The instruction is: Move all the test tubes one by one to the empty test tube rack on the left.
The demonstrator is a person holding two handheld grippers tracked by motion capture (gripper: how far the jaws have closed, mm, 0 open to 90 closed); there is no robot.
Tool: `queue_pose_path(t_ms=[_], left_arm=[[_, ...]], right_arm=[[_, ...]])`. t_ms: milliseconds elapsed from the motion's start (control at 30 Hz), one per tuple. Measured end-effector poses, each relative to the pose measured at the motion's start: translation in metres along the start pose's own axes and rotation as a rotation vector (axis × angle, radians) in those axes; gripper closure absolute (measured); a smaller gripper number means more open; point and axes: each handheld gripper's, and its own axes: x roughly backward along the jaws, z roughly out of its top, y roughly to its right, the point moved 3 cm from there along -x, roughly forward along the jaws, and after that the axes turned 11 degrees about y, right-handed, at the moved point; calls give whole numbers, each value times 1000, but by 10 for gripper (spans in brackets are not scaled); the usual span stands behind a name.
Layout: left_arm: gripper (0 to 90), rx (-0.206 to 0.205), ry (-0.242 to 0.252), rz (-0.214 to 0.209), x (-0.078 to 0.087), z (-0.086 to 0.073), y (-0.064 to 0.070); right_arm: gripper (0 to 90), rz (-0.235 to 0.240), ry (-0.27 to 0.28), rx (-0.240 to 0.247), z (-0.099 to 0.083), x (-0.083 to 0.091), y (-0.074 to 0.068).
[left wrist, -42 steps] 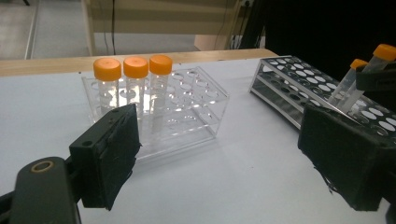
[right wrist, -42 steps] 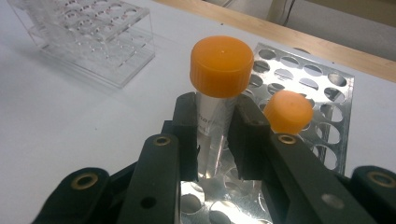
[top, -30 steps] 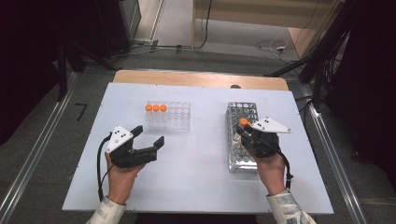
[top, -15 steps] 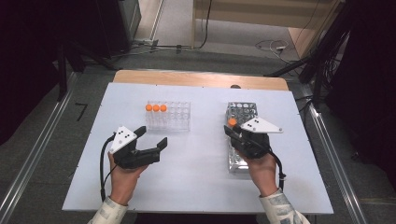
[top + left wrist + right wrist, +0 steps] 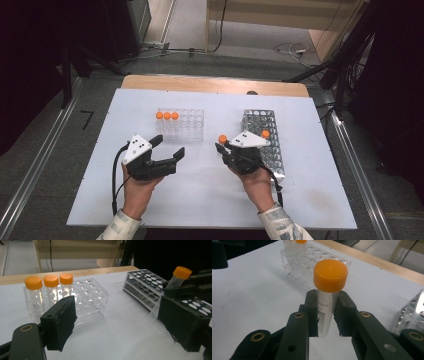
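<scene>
Right gripper (image 5: 223, 146) was clamped on an orange-capped tube (image 5: 328, 297), jaws pressing its clear body just under the cap, held off the white table (image 5: 210, 200) between the two racks, near the table's middle. Metal rack (image 5: 265, 142) sat toward the right edge with one more capped tube (image 5: 265, 133) in it. Clear rack (image 5: 181, 124) sat toward the far edge, three capped tubes (image 5: 166, 115) along its left end. Left gripper (image 5: 167, 147) gaped wide, nothing in it, near the front edge, left of middle.
</scene>
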Motion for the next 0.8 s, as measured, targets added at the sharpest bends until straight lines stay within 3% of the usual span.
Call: queue_pose_path(t_ms=[300, 467, 800], left_arm=[[173, -25, -13, -32, -11, -1, 12], [216, -38, -19, -72, -20, -1, 22], [381, -80, -18, -152, -36, 1, 43]], right_arm=[[715, 48, -24, 8, -9, -18, -18], [715, 68, -32, 19, -11, -23, -24], [715, 87, -35, 21, -12, -26, -31]])
